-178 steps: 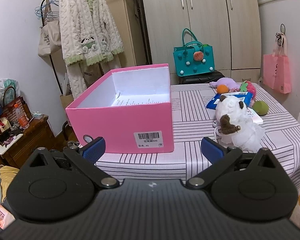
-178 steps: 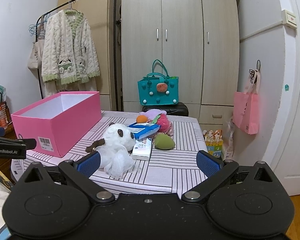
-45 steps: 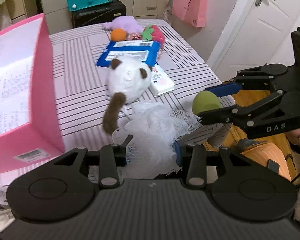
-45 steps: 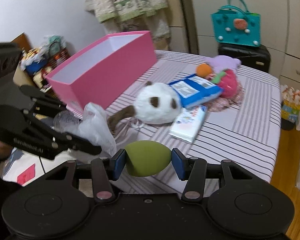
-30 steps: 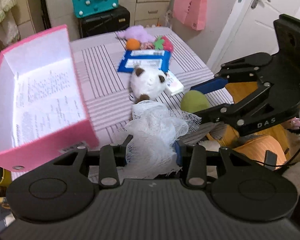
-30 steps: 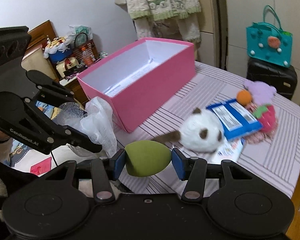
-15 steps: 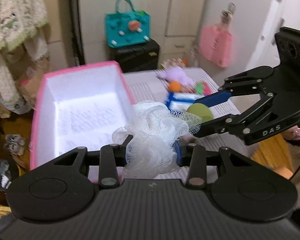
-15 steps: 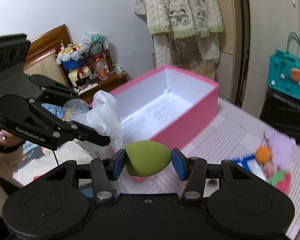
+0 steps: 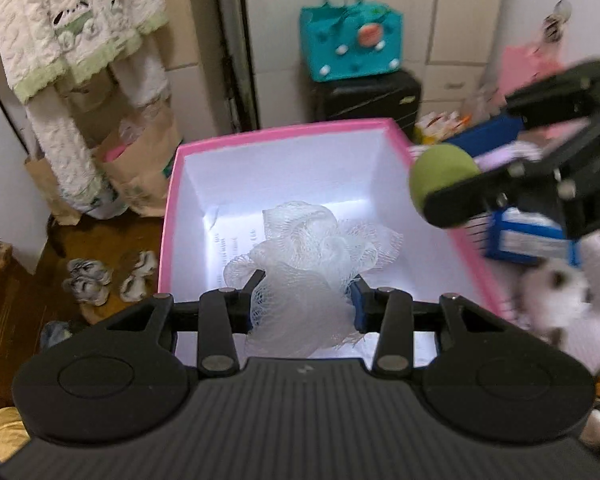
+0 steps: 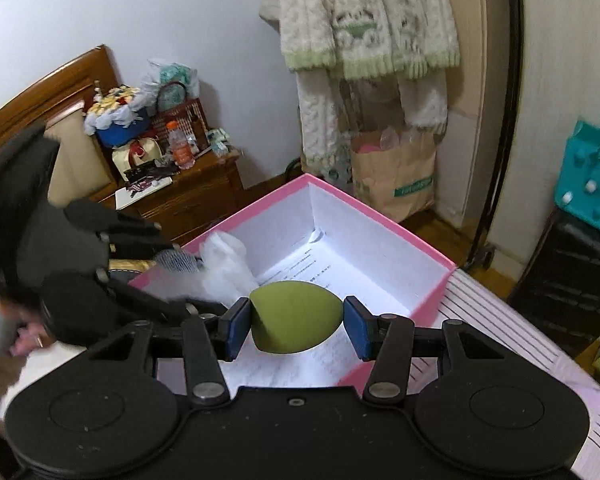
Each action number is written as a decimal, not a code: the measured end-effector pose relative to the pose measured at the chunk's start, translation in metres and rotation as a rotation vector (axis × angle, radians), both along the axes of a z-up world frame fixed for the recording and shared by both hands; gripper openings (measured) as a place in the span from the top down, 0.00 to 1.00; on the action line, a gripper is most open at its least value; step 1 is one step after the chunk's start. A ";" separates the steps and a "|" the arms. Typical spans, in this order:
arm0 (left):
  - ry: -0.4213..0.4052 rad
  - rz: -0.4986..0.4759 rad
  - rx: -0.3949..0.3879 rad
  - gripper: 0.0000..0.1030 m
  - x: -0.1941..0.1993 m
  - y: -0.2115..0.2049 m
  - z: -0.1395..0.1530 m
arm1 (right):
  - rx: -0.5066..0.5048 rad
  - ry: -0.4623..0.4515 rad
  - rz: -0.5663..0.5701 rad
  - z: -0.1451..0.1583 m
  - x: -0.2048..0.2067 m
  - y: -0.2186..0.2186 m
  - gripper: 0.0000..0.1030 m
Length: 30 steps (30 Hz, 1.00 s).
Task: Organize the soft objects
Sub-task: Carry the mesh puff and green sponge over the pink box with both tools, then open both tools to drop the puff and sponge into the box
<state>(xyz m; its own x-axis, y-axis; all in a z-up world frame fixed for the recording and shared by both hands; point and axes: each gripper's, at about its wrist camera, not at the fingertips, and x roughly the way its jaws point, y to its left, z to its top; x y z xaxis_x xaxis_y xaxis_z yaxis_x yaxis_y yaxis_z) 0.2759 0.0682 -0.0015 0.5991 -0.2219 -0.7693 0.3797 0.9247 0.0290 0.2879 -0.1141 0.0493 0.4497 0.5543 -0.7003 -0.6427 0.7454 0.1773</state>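
Note:
My left gripper [image 9: 306, 300] is shut on a white mesh bath puff [image 9: 312, 256] and holds it over the open pink box [image 9: 284, 130]. My right gripper [image 10: 296, 326] is shut on a green egg-shaped sponge [image 10: 296, 316] above the box's near part [image 10: 380, 216]. In the left wrist view the sponge [image 9: 440, 174] hangs over the box's right wall, held by the right gripper. In the right wrist view the puff [image 10: 224, 264] shows at the box's left edge, held by the left gripper. The box holds only a printed paper sheet [image 10: 308, 268].
A white panda plush [image 9: 560, 296] and a blue packet [image 9: 528, 236] lie on the striped tablecloth right of the box. A teal bag [image 9: 352, 40] on a black case, a hanging robe [image 10: 360, 20], paper bags and a wooden nightstand [image 10: 188, 196] surround the table.
Both grippers have swung left from the table's right side to above the pink box, carrying the puff and the sponge. The plush and packet now lie off to the right.

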 end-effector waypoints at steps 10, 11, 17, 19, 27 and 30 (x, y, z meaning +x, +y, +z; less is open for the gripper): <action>0.198 0.043 -0.065 0.59 0.050 0.004 -0.046 | -0.031 0.265 -0.036 -0.061 0.104 0.055 0.46; 0.205 0.057 -0.055 0.59 0.052 0.004 -0.047 | -0.040 0.277 -0.039 -0.065 0.110 0.060 0.46; 0.241 0.127 -0.048 0.59 0.071 0.004 -0.054 | -0.024 0.313 -0.045 -0.079 0.131 0.071 0.40; 0.252 0.128 -0.044 0.56 0.076 0.002 -0.056 | -0.009 0.324 -0.050 -0.081 0.135 0.069 0.39; 0.254 0.120 -0.032 0.35 0.069 -0.002 -0.045 | 0.035 0.314 -0.082 -0.072 0.127 0.051 0.37; 0.206 0.087 -0.003 0.34 0.057 -0.005 -0.038 | 0.047 0.298 -0.091 -0.061 0.114 0.039 0.37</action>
<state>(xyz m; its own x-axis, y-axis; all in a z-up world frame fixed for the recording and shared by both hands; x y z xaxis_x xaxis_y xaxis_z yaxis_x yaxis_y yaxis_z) 0.3329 0.0635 -0.0391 0.4463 -0.1788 -0.8768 0.2965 0.9540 -0.0436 0.4019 -0.0752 -0.0121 0.2772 0.5562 -0.7834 -0.4885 0.7837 0.3836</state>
